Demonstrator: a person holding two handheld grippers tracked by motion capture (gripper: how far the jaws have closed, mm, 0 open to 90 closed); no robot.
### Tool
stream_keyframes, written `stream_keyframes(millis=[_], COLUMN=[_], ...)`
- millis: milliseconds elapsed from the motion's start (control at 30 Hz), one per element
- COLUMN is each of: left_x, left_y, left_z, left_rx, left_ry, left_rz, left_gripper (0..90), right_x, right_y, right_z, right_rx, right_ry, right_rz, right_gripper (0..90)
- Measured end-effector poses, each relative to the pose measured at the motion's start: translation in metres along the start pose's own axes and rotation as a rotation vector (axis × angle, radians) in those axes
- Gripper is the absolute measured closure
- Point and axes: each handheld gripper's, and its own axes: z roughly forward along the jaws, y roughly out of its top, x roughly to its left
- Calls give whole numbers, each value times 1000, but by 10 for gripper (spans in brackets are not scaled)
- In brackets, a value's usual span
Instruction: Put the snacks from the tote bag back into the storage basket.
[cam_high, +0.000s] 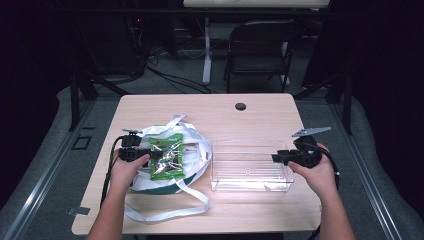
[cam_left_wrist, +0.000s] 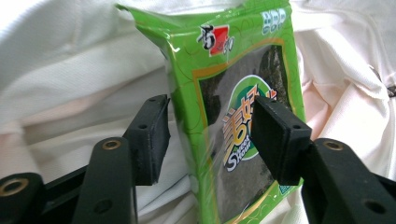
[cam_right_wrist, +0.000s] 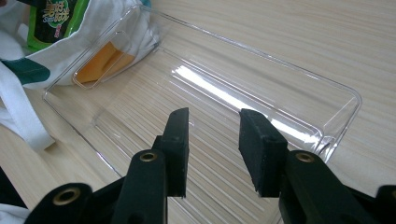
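1. While the left gripper (cam_left_wrist: 210, 135) stands wide, its jaws straddle the green seaweed packet (cam_left_wrist: 233, 107), apparently without clamping it.
2. The packet lies on the white tote bag (cam_high: 192, 137); its long axis runs toward and away from the person.
3. Right gripper (cam_right_wrist: 212, 149): jaws narrowly parted, empty, over the clear plastic tray (cam_right_wrist: 345, 93).
4. Judgement: the left gripper is nearer the packet; the tray lies to its right.

**Over the clear tray**

We're looking down our right gripper (cam_right_wrist: 212, 140), jaws parted with a bare gap between them, hanging above the clear plastic tray (cam_right_wrist: 327, 100) on the wooden desk (cam_right_wrist: 289, 32). At the tray's far left end sits the white bag (cam_right_wrist: 28, 109), and a green snack packet (cam_right_wrist: 53, 18) peeks in at the top corner.
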Motion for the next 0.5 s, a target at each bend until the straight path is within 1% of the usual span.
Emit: stream_keyframes(millis=[67,100,133,167,200,267,333,367,400,433,467,500], left_x=[0,0,0,1,1,1,2,1,0,0,0,0], left_y=[0,1,1,1,1,1,1,0,0,0,0,0], left_z=[1,1,1,1,1,2,4,5,5,5,5,5], left_rx=[-2,-9,-9,-13,-13,-12,-3,-4,1,8,8,9], left_ry=[-2,-12,-12,-23,-23,-42,-57,-55,-50,-46,-46,-42], left_rz=[-1,-6,-6,-8,-8,-19,-18,-18,-12,0,0,10], left_gripper=[472,472,472,471,471,471,472,473,490,526,553,589], right_x=[0,-1,-1,0,0,0,-1,-1,-1,-1,-1,0], right_y=[0,0,0,0,0,0,0,0,0,0,0,0], right_z=[0,-1,-1,-1,-1,-1,-1,-1,-1,-1,-1,0], right_rx=[0,4,4,-6,-6,-6,-1,-2,-2,-3,-4,-9], right_ry=[-3,-7,-7,-2,-2,-2,-4,-3,-5,-5,-5,-4], right_rz=[1,-2,-2,5,5,7,2,3,2,3,3,7], right_gripper=[633,633,633,633,633,633,632,632,632,632,632,632])
